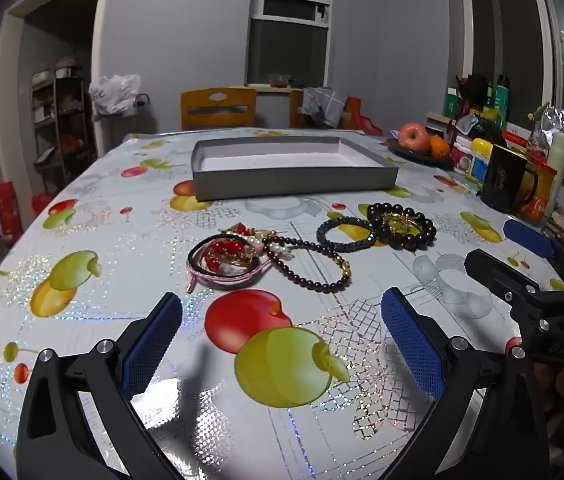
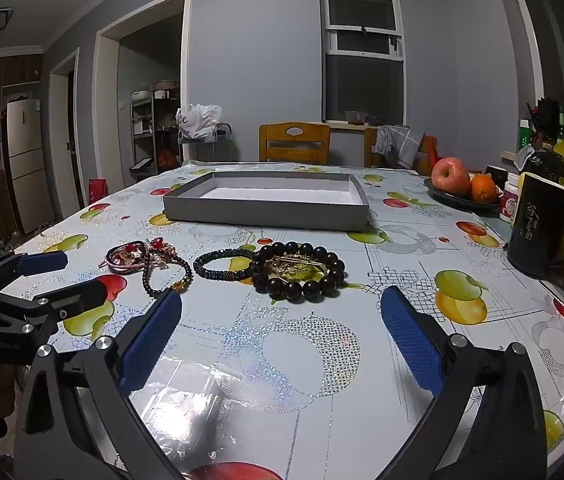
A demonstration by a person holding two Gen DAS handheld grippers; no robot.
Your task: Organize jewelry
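Several bracelets lie in a row on the fruit-print tablecloth: a pink cord and red bead tangle (image 1: 223,258) (image 2: 129,256), a dark purple bead bracelet (image 1: 308,264) (image 2: 165,276), a dark blue braided bracelet (image 1: 346,232) (image 2: 223,264), and a large black bead bracelet (image 1: 402,226) (image 2: 300,270) with a gold piece inside. An empty grey shallow box (image 1: 294,184) (image 2: 265,210) stands behind them. My left gripper (image 1: 282,316) (image 2: 65,276) is open and empty, in front of the jewelry. My right gripper (image 2: 282,312) (image 1: 510,244) is open and empty, near the black bracelet.
A black mug (image 2: 540,232) (image 1: 506,184), bottles and jars crowd the right table edge. A dark plate (image 2: 442,194) with an apple and an orange stands at the back right. A wooden chair (image 2: 294,142) stands behind the table.
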